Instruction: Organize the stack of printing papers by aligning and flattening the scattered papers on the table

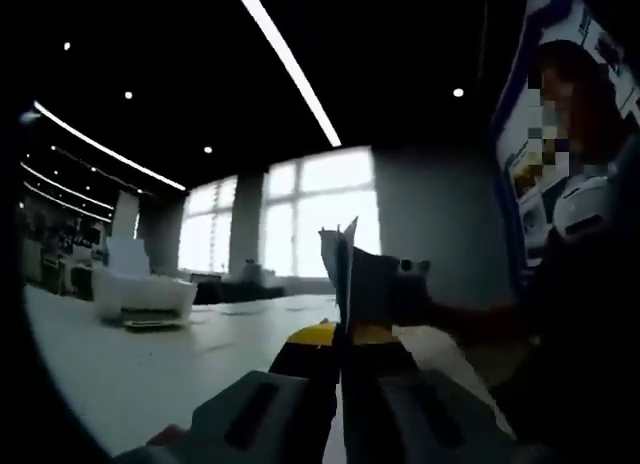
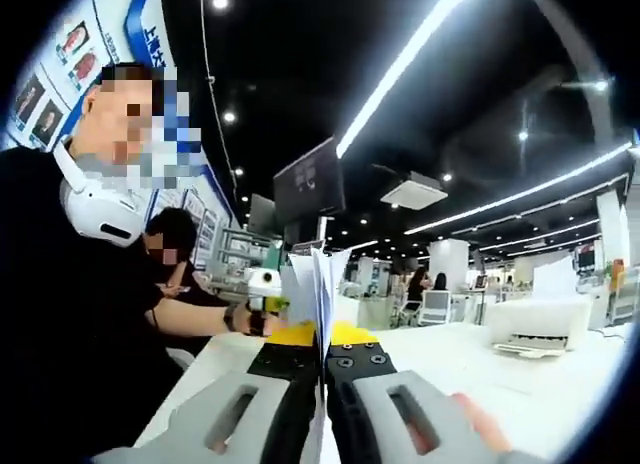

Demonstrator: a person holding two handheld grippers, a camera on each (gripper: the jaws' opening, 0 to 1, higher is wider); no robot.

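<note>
A stack of white printing papers [image 1: 352, 271] stands upright and edge-on above the white table [image 1: 150, 369]. My left gripper [image 1: 340, 336] is shut on its near edge, yellow tips pressed to the sheets. The right gripper [image 1: 412, 289] shows as a dark shape on the far side of the stack. In the right gripper view the same paper stack [image 2: 318, 284] rises from between the jaws, its top sheets slightly fanned. My right gripper [image 2: 322, 339] is shut on it. Beyond the sheets, the left gripper [image 2: 262, 306] is held in a person's hand.
A white printer [image 1: 140, 292] sits on the table to the left; the printer [image 2: 540, 329] also appears at the right of the right gripper view. A person in black [image 2: 70, 314] with white headphones stands close by. Another person sits behind.
</note>
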